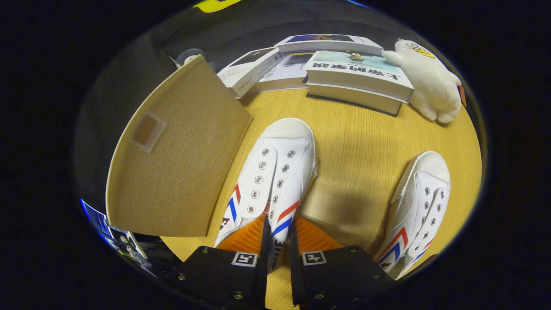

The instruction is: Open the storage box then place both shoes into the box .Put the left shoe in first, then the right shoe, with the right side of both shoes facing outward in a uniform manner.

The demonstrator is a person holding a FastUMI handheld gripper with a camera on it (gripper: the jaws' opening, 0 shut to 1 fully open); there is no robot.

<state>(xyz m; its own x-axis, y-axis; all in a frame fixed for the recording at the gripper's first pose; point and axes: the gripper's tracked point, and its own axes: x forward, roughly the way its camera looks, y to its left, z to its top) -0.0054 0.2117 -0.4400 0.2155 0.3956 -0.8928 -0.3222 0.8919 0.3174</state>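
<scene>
Gripper [279,234] clamps the first shoe [275,181] by its side wall, beside the open storage box [176,150].

Gripped at the rim for lifting into that box; the second shoe [415,211] waits well apart on the worktop [357,146], across from the box.

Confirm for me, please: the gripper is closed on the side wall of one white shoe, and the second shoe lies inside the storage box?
Not quite: in the gripper view the second shoe lies on the wooden table, not in the storage box. The gripper does pinch the first shoe's side wall.

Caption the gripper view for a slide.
Claw shut on a white shoe's side wall, beige box alongside, second shoe apart.
</scene>
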